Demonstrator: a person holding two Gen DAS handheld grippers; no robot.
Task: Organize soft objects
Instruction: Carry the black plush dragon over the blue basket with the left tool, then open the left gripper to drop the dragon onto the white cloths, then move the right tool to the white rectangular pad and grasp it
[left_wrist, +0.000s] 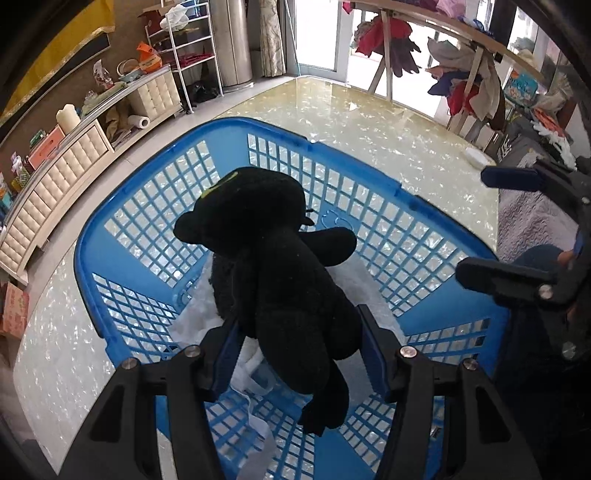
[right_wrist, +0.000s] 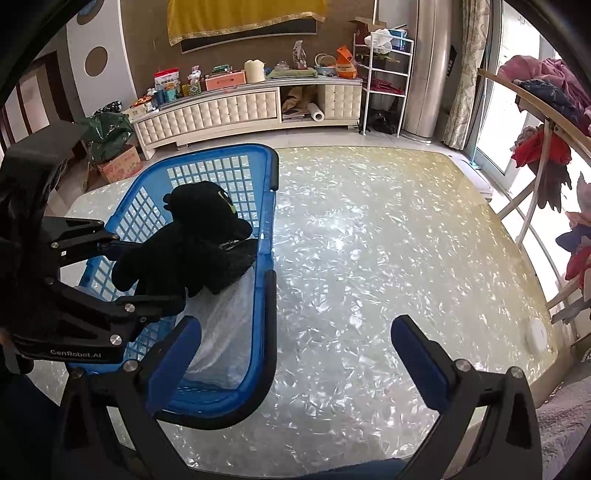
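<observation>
- Pearly, shell-patterned worktop (right_wrist: 369, 240) fills most of both views, with a cluttered low cabinet (right_wrist: 240, 107) and a rack of hanging clothes (left_wrist: 461, 85) behind it.
- On that worktop sits the blue basket (left_wrist: 280, 129), and the black plush toy (left_wrist: 280, 258) hangs just inside it, body over the basket floor, head toward the far wall.
- Under the toy lies a white soft item (left_wrist: 207, 317) already in the basket, so I judge one piece stowed and this one about to join it.
- My left gripper (left_wrist: 299, 354) has its jaws clamped on the toy's lower body, about half apart, pads pressing both flanks; a leg dangles below them.
- What is left: lower the toy, let go, then fetch anything else soft. No other loose soft item shows on the worktop, only a small white disc (right_wrist: 535, 335) near its edge.
- My right gripper (right_wrist: 295, 343) hovers beside the basket's near rim, jaws wide apart and holding nothing.
</observation>
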